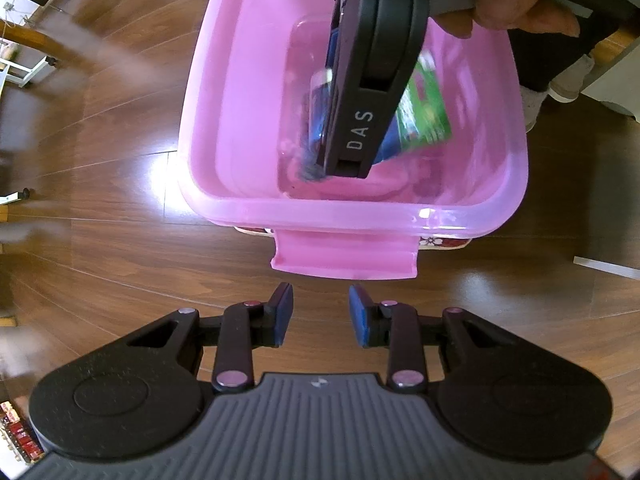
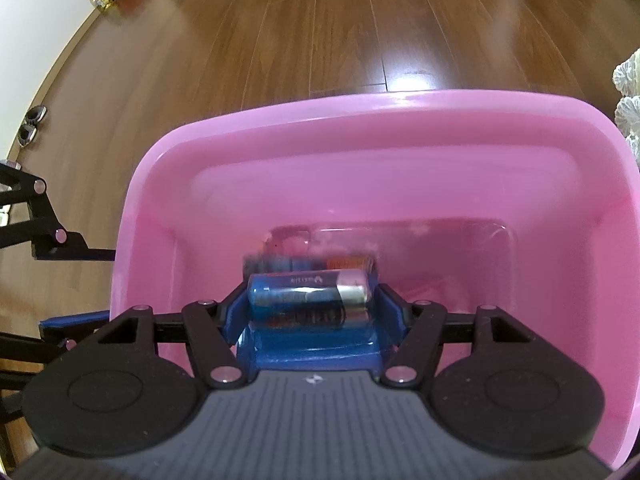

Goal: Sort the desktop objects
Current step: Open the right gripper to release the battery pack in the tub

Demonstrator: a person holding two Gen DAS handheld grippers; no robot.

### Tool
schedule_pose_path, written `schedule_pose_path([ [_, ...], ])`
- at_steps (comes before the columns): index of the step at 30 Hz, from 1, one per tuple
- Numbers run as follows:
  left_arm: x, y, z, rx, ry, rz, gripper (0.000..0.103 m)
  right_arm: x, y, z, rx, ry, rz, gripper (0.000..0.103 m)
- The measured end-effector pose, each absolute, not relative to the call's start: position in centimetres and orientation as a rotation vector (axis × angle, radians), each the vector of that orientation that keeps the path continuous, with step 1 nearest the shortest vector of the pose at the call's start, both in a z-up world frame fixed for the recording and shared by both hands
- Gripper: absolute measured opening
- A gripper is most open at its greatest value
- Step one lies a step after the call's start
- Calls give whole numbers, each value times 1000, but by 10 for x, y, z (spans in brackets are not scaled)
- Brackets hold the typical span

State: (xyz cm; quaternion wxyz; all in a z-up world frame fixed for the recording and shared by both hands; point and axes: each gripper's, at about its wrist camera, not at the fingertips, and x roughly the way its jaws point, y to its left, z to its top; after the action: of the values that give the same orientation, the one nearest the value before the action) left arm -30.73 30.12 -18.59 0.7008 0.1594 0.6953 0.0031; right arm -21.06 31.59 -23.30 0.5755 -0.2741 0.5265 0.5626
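wooden floor under pink bin (image 1: 352, 216); right tongs (image 2: 312, 304) clamping battery pack (image 2: 308, 296) (inside), left tongs (image 1: 320, 314) parted.

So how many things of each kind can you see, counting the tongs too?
Pink bin: 1
Battery pack held over the bin: 1
Tongs: 2, the left tongs and the right tongs
Total: 4

the left gripper (image 1: 320, 314) hangs with fingers apart and empty; the right gripper (image 2: 308, 306) points down, fingers clamped.
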Motion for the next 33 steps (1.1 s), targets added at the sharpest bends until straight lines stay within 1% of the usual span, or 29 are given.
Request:
schedule_pose_path([
  [2,-308,299,-189,353,1547,5,39,-210,316,-231,-622,1243,1328,61],
  [13,-308,302,-187,350,1545,1,39,-204,317,-228,-609,1249,1303,61],
  [17,-309,301,-187,350,1545,3,39,-202,320,-230,-749,1258,1232,60],
  [21,-309,300,-189,348,1545,3,39,-201,317,-242,-881,1376,1218,60],
  [24,-308,299,-190,348,1546,2,39,-210,314,-251,-1000,1382,1235,59],
  [25,-307,299,-191,350,1547,2,39,-214,314,-253,-1031,1361,1245,57],
  [26,-307,299,-191,351,1548,1,39,-217,314,-255,-1053,1340,1253,51],
  [28,-306,299,-192,349,1548,-1,39,-220,316,-258,-1074,1310,1255,44],
  [33,-308,299,-195,328,1542,-4,39,-224,320,-258,-1048,1296,1282,40],
])
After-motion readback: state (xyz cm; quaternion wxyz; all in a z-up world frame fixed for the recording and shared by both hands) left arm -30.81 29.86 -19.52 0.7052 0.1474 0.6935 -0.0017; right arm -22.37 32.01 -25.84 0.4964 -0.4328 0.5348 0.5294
